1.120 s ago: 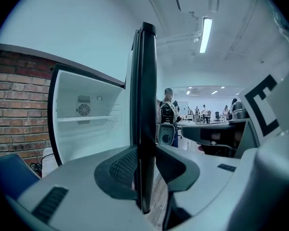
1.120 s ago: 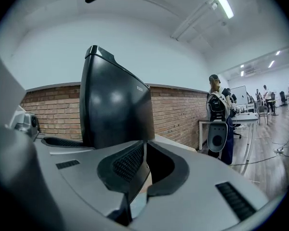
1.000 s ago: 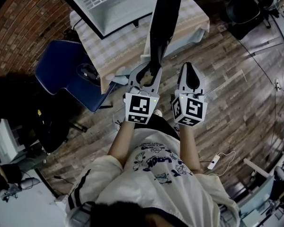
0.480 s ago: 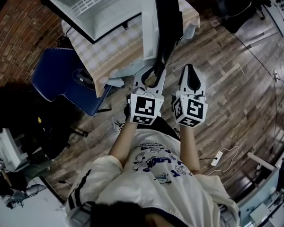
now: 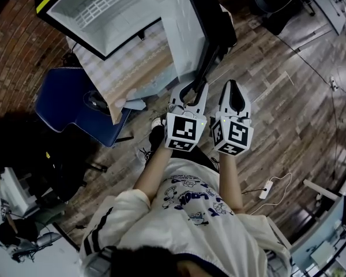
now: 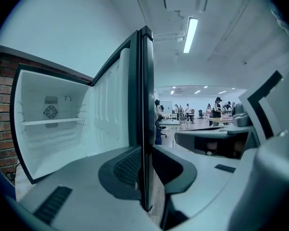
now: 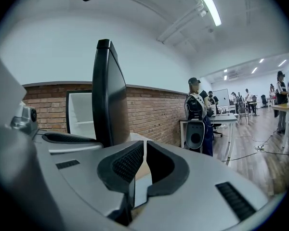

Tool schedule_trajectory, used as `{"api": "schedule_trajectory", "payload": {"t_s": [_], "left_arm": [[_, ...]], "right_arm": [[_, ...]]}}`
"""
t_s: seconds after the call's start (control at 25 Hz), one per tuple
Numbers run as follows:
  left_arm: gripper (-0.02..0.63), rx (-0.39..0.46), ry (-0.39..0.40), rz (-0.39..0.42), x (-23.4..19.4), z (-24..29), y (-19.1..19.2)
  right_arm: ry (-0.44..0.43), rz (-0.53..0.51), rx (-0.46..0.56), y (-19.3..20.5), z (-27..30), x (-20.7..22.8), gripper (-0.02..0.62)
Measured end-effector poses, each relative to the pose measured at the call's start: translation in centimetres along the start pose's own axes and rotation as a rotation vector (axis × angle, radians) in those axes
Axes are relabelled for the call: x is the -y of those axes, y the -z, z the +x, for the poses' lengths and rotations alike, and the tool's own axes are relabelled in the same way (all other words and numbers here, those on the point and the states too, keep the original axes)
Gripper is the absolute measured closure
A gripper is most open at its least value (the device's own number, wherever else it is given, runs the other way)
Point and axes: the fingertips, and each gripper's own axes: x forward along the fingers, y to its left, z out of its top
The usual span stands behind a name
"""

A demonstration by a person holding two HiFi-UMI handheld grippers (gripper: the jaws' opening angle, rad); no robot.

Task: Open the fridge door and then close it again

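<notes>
The small fridge (image 5: 109,10) stands on a cloth-covered table with its white inside showing. Its black door (image 5: 193,27) is swung out towards me, white liner facing left. My left gripper (image 5: 194,86) has the door's free edge (image 6: 145,105) between its jaws. They are closing, and both pads (image 6: 127,165) lie against the edge. My right gripper (image 5: 232,84) hovers just to the right of the door, apart from it. It is shut with nothing between its pads (image 7: 130,160). In the right gripper view the door's dark outer face (image 7: 106,95) rises on the left.
The table with the checked cloth (image 5: 132,68) stands before a brick wall (image 5: 11,51). A blue chair (image 5: 69,103) sits to its left. A white cable with a small box (image 5: 265,190) lies on the wood floor. Desks and several people are far off (image 6: 216,109).
Both grippers have shifted right with the door edge. The left jaws have narrowed onto the edge. More of the door's white liner shows now.
</notes>
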Motion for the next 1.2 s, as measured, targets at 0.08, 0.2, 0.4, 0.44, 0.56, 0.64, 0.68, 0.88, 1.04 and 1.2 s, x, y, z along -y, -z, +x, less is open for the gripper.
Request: {"api": "schedule_trajectory", "payload": {"t_s": [0.08,0.2,0.4,0.44,0.56,0.64,0.68,0.88,1.04,1.2], "left_arm": [[0.528,-0.001,0.011,0.000,0.7,0.7,-0.1],[0.532,-0.003,0.031,0.004,1.5,1.4,-0.1],[0.537,0.006,0.047,0.018,2.6,2.7,-0.6],[0.537,0.007,0.051,0.019,2.8,2.8,-0.7],[0.538,0.008,0.062,0.018,3.3,3.3,-0.9],[0.540,0.005,0.069,0.021,3.5,3.7,-1.0],[0.540,0.004,0.072,0.024,3.6,3.9,-1.0],[0.540,0.008,0.079,0.031,4.0,4.4,-1.2],[0.541,0.005,0.090,0.030,4.2,4.5,-1.3],[0.541,0.009,0.096,0.030,4.2,4.2,-1.4]], "right_arm": [[0.007,0.003,-0.002,0.1,0.0,0.5,0.555],[0.016,0.006,-0.004,0.3,-0.1,1.0,0.555],[0.030,0.010,-0.005,0.3,0.1,2.0,0.555],[0.033,0.011,-0.004,0.3,0.1,2.2,0.555],[0.041,0.013,-0.007,0.1,0.1,2.6,0.555],[0.045,0.018,-0.013,0.0,0.3,2.6,0.555],[0.048,0.020,-0.015,0.0,0.4,2.7,0.555],[0.057,0.018,-0.021,0.2,0.7,3.2,0.555],[0.038,0.014,-0.027,0.3,0.9,3.1,0.555],[-0.006,-0.010,-0.034,0.1,1.2,2.6,0.555]]}}
